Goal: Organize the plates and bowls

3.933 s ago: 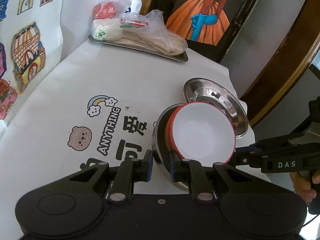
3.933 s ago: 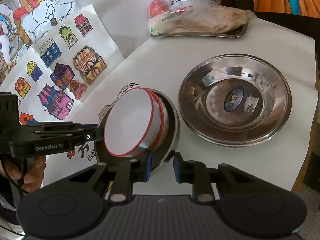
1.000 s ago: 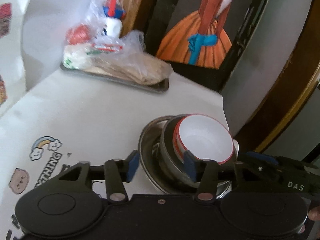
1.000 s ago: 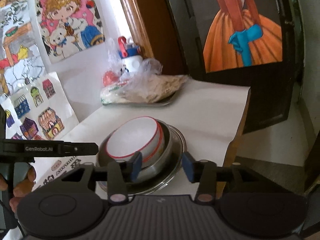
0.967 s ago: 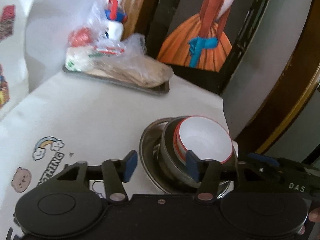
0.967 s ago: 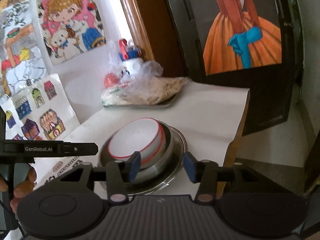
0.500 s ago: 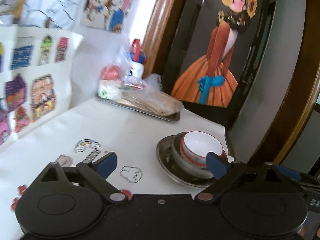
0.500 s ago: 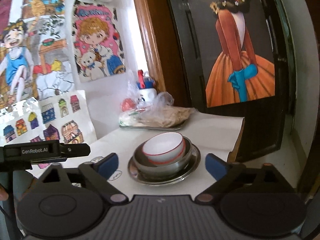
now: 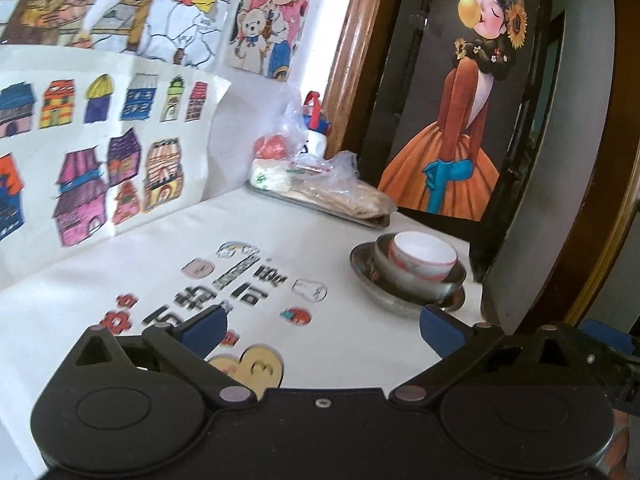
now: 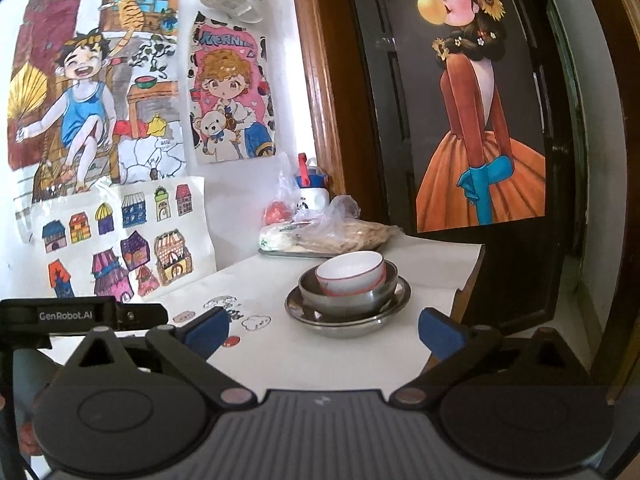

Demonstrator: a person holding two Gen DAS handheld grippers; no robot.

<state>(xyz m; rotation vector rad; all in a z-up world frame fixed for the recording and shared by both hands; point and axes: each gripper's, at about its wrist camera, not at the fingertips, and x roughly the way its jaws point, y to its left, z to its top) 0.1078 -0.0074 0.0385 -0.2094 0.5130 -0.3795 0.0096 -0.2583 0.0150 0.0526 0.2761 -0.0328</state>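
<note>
A white bowl with a red rim point(image 9: 423, 255) point(image 10: 351, 272) sits inside a steel bowl point(image 9: 416, 276) point(image 10: 348, 296), which sits on a steel plate point(image 9: 366, 270) point(image 10: 348, 318) near the table's far right edge. My left gripper point(image 9: 322, 326) is open wide and empty, held back from the stack, which lies ahead to its right. My right gripper point(image 10: 323, 330) is open wide and empty, with the stack ahead between its fingers and clear of them.
A metal tray point(image 9: 320, 204) point(image 10: 296, 254) with bagged food stands at the table's back by the wall. The white tablecloth point(image 9: 160, 256) has printed cartoons. Drawings hang on the left wall. The table's right edge point(image 10: 468, 276) drops beside a dark door.
Both grippers have opened wide and drawn back from the stack. The bowls now rest stacked on the steel plate, let go.
</note>
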